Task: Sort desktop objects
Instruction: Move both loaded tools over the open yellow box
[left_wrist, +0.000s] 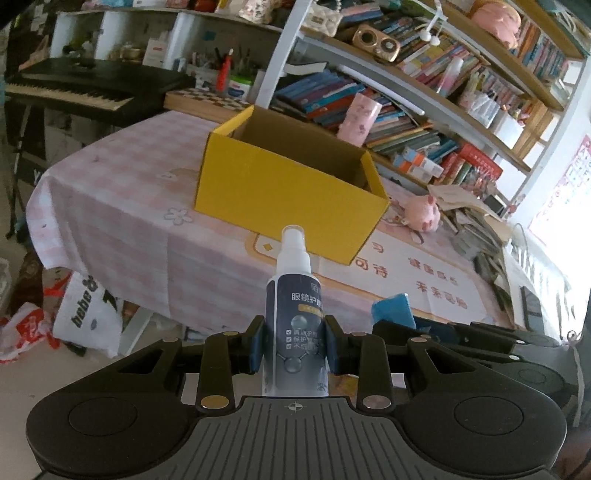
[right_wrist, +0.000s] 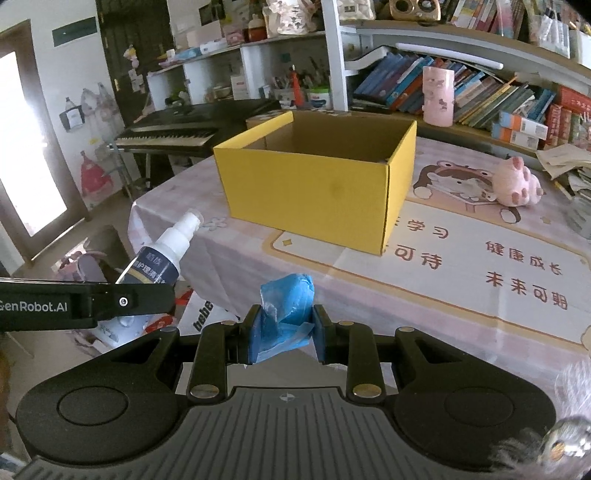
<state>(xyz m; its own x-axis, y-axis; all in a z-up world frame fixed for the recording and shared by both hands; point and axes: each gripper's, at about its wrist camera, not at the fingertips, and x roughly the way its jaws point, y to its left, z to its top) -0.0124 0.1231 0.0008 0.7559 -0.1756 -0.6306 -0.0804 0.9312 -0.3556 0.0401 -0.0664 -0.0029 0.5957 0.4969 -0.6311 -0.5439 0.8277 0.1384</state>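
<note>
**Kid:** Grippers are sitting closest to us. What is the left gripper holding?

**Helper:** It is pinching a spray bottle around the dark label. Both pads are pressing on the bottle's sides, and the bottle is standing up between them with its white top pointing to 12 o'clock.

**Kid:** And the right gripper?

**Helper:** Its jaws are squeezing a crumpled blue packet. Its top is sticking up above the pads.

**Kid:** Where is the box?

**Helper:** In the right camera the yellow box is sitting on the table at 12 o'clock from the blue packet, well apart from it. Its top is open, and I cannot tell whether anything is lying inside.

**Kid:** Is the bottle showing in that camera too?

**Helper:** Yes, the bottle is leaning in at 10 o'clock from the packet, hanging off the table's edge.

**Kid:** What is that pink thing?

**Helper:** A pink plush toy is lying on the table at 3 o'clock from the box. A pink cup is standing at 1 o'clock from the box, in front of the books.
</note>
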